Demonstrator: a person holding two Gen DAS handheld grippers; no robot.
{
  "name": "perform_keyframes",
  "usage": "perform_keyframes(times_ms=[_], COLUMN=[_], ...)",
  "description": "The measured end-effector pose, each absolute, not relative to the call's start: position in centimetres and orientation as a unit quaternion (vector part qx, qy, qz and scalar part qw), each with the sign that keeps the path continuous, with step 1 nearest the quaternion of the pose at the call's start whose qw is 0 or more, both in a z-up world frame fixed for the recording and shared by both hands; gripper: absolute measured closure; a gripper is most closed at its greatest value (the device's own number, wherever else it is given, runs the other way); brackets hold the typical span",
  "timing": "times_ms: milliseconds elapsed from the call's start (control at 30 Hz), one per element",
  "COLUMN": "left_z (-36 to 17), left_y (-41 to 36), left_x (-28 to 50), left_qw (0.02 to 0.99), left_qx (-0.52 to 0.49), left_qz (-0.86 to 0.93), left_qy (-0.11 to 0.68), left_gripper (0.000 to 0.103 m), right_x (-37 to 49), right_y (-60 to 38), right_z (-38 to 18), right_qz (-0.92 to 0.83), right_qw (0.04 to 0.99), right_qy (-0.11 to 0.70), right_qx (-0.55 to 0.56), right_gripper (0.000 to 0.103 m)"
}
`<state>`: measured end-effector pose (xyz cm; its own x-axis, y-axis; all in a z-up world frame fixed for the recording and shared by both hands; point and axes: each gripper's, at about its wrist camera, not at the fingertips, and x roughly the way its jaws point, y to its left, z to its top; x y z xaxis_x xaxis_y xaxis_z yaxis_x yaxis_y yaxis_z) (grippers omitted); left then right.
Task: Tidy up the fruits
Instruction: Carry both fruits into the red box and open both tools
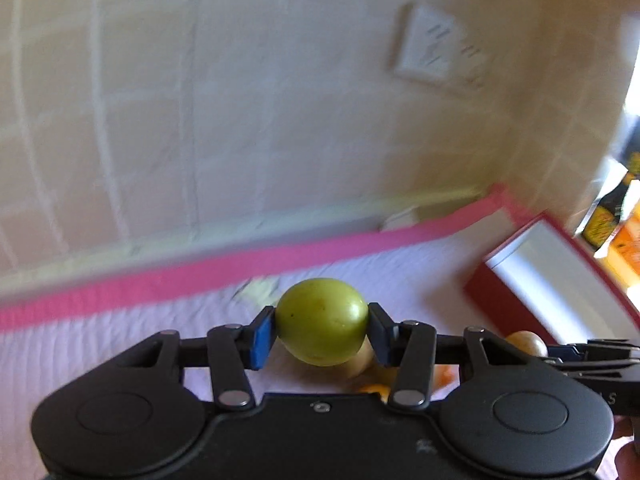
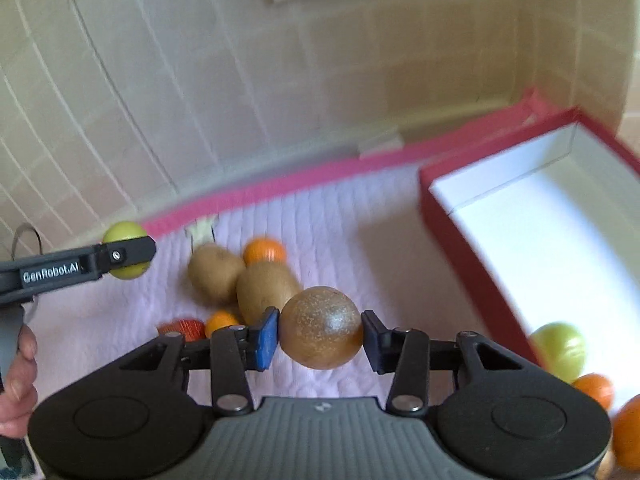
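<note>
My left gripper [image 1: 322,330] is shut on a green round fruit [image 1: 322,321] and holds it above the pale pink cloth [image 1: 80,360]. It also shows from the side in the right wrist view [image 2: 126,256]. My right gripper [image 2: 320,334] is shut on a brown speckled round fruit [image 2: 321,328], lifted over the cloth. Below lie two brown oval fruits [image 2: 216,274] [image 2: 266,290], two small oranges [image 2: 265,250] [image 2: 220,322] and a red-orange piece [image 2: 182,328]. A red box [image 2: 472,248] with a white inside stands at the right and holds a green fruit [image 2: 560,350] and oranges [image 2: 594,390].
A tiled wall [image 2: 200,80] rises behind the cloth's pink border [image 2: 280,184]. The red box also shows at the right of the left wrist view [image 1: 496,304]. Bottles and orange packs [image 1: 616,220] stand beyond it. A hand [image 2: 16,380] holds the left gripper's handle.
</note>
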<state>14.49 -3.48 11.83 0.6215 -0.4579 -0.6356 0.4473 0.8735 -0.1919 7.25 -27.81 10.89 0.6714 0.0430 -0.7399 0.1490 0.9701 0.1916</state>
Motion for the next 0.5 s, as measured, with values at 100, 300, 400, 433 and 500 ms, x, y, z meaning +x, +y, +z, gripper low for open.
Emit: perform_keyframes(times_ms=[100,300,400,433,500], left_z=[14.8,19.5,20.1,19.9,19.1], left_y=[-5.9,-12.1,-16.4,-18.2,-21.4], left_x=[13.5,12.2,12.1,12.1,12.1], left_qw=[0.908,0.894,0.872,0.862,0.842], left_qx=[0.010,0.026,0.029,0.031,0.037], left_qz=[-0.279,-0.366,-0.418,-0.437,-0.466], left_qy=[0.314,0.256,0.253,0.254,0.269], left_gripper=[0.045,0.045,0.045,0.045,0.045], right_x=[6.1,3.1,1.8,1.4,0.5], right_y=[-29.1,-32.7,-35.6,-36.7,-38.8], right_z=[13.9,19.4,20.3,20.3,19.9], right_qz=[-0.042,-0.110,-0.150,-0.165,-0.188], right_qw=[0.921,0.944,0.942,0.940,0.933], right_qy=[0.370,0.293,0.280,0.278,0.278], right_qx=[0.117,0.100,0.107,0.114,0.129], right_gripper=[0.057,0.057,0.057,0.057,0.057])
